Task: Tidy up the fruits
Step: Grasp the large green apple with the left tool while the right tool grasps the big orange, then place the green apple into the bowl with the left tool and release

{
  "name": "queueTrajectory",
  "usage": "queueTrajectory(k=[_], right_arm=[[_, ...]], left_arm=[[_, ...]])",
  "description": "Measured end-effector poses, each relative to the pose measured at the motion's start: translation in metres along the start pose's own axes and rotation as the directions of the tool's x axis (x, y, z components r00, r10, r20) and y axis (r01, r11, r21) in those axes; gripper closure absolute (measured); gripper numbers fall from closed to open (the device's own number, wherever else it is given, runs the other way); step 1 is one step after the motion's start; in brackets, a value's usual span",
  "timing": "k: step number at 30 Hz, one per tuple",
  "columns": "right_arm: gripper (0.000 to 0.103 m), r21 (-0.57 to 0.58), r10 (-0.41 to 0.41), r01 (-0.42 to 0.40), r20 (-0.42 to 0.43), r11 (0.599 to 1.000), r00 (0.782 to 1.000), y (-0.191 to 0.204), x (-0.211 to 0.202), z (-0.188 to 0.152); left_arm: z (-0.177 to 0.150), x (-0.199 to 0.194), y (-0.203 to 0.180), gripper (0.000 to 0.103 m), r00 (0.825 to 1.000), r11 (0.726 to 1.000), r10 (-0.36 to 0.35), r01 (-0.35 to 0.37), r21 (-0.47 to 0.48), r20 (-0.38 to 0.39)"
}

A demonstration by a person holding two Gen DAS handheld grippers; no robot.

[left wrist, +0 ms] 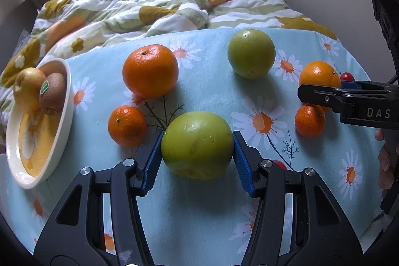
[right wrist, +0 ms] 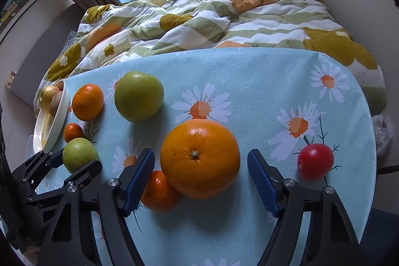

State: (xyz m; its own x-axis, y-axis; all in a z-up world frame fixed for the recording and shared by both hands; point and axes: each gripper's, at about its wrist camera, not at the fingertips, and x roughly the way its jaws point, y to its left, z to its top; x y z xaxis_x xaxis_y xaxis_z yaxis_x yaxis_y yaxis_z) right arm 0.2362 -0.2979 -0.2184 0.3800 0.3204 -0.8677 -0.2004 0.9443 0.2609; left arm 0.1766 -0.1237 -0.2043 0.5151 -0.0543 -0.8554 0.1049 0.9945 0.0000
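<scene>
Two grippers among fruit on a daisy-print desk (left wrist: 212, 216)

Left gripper (left wrist: 197, 156) fingers clamp a green apple (left wrist: 197, 145); right gripper (right wrist: 200, 181) (side lettered "DAS") fingers open around an orange (right wrist: 199, 157).

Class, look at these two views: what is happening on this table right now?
A person is sorting fruit with two hand-held grippers. The left gripper has closed its pads on a green apple that sits on the daisy tablecloth. The right gripper straddles a large orange, pads not yet touching. A bowl already holds a kiwi.
</scene>
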Motion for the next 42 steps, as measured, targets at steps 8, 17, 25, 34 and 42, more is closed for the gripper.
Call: queueTrajectory(k=[8, 17, 25, 34, 42], right_arm=[[0.048, -0.044, -0.02, 0.02, 0.011, 0.999, 1.0, 0.005, 0.0, 0.0], [0.048, -0.073, 0.006, -0.004, 0.026, 0.997, 1.0, 0.011, -0.015, 0.001], [0.048, -0.133, 0.019, -0.01, 0.069, 0.991, 0.997, 0.039, -0.05, 0.004], [0.048, -0.151, 0.023, -0.007, 0.106, 0.988, 0.994, 0.088, -0.084, 0.004], [0.048, -0.146, 0.021, -0.002, 0.132, 0.989, 0.991, 0.142, -0.094, 0.001]], left_arm=[[-0.004, -0.003, 0.006, 0.043, 1.0, 1.0, -0.002, 0.002, -0.011, -0.001], [-0.005, -0.025, 0.004, 0.043, 1.0, 0.999, 0.008, -0.007, -0.037, 0.013], [0.005, -0.068, 0.011, 0.043, 0.997, 0.998, 0.013, -0.008, -0.06, 0.081], [0.0, -0.113, 0.052, 0.043, 0.992, 0.996, 0.008, 0.003, -0.086, 0.123], [-0.004, -0.138, 0.108, 0.043, 0.99, 0.997, 0.007, 0.005, -0.083, 0.143]])
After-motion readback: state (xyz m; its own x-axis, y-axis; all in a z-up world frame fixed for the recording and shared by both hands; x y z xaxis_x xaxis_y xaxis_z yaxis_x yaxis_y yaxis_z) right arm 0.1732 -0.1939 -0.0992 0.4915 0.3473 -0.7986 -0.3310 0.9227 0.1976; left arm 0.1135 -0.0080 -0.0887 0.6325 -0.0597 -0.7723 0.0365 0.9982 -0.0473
